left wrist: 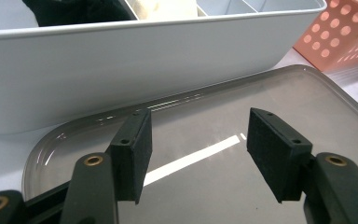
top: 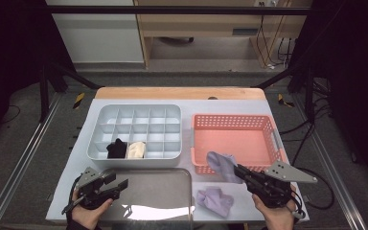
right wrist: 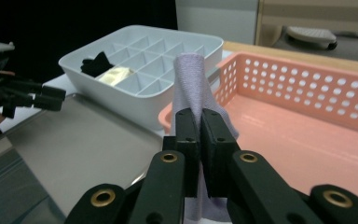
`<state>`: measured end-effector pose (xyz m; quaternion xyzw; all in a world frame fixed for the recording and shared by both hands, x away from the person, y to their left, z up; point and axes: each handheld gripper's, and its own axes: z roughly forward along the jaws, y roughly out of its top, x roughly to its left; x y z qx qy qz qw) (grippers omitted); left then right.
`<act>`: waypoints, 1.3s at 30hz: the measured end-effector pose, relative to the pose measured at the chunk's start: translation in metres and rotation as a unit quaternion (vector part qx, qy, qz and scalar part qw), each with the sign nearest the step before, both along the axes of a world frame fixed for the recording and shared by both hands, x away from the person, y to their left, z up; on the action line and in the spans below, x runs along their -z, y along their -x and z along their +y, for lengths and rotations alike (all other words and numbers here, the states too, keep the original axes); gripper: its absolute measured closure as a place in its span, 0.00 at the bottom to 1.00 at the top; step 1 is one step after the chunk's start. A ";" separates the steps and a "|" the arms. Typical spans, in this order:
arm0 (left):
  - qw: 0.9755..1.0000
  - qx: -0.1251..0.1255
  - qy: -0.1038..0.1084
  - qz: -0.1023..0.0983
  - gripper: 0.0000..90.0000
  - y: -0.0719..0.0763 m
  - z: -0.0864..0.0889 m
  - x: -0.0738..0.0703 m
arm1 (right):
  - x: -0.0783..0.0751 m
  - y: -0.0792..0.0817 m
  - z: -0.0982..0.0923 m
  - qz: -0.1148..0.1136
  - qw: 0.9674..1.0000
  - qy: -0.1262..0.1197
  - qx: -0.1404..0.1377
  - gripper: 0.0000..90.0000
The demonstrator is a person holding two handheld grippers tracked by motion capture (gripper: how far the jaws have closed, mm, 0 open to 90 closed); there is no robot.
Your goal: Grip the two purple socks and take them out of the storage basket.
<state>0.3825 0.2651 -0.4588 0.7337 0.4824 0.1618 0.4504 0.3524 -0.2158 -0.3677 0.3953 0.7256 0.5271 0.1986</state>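
My right gripper (top: 242,171) (right wrist: 200,122) is shut on a lilac sock (top: 223,164) (right wrist: 193,86), which it holds over the near left corner of the pink basket (top: 263,123) (right wrist: 303,88). A second lilac sock (top: 214,200) lies on the table below it. My left gripper (top: 117,181) (left wrist: 198,156) hovers open over the left end of the grey metal tray (top: 172,179) (left wrist: 270,98), nothing between its jaws. The white compartment box (top: 170,155) (left wrist: 121,70) (right wrist: 135,100) holds a black sock (top: 117,149) (right wrist: 95,63) and a cream sock (top: 136,150) (right wrist: 114,74) in neighbouring front cells.
The tray sits right in front of the white box, the basket to the box's right. A metal frame and cables surround the table. A wooden strip (top: 179,93) runs along the table's far edge.
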 end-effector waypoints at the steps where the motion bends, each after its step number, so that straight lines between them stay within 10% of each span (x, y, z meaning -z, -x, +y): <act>1: 1.000 -0.001 0.000 0.001 0.44 0.000 0.000 0.000 | 0.004 0.003 -0.001 0.006 1.000 0.001 -0.004 0.97; 17: 1.000 0.000 -0.001 0.000 0.44 0.000 0.000 0.000 | 0.053 0.001 -0.020 0.096 0.995 0.027 0.026 0.96; 26: 1.000 0.003 -0.001 -0.001 0.44 0.000 -0.001 0.000 | 0.081 -0.016 -0.030 0.137 0.984 0.078 0.086 0.93; 31: 1.000 0.004 0.000 -0.003 0.44 0.001 -0.002 -0.001 | 0.096 -0.027 -0.026 0.154 0.972 0.131 0.119 0.91; 39: 1.000 0.004 0.002 -0.003 0.45 0.000 -0.003 -0.002 | 0.102 -0.032 -0.028 0.153 0.970 0.137 0.130 0.81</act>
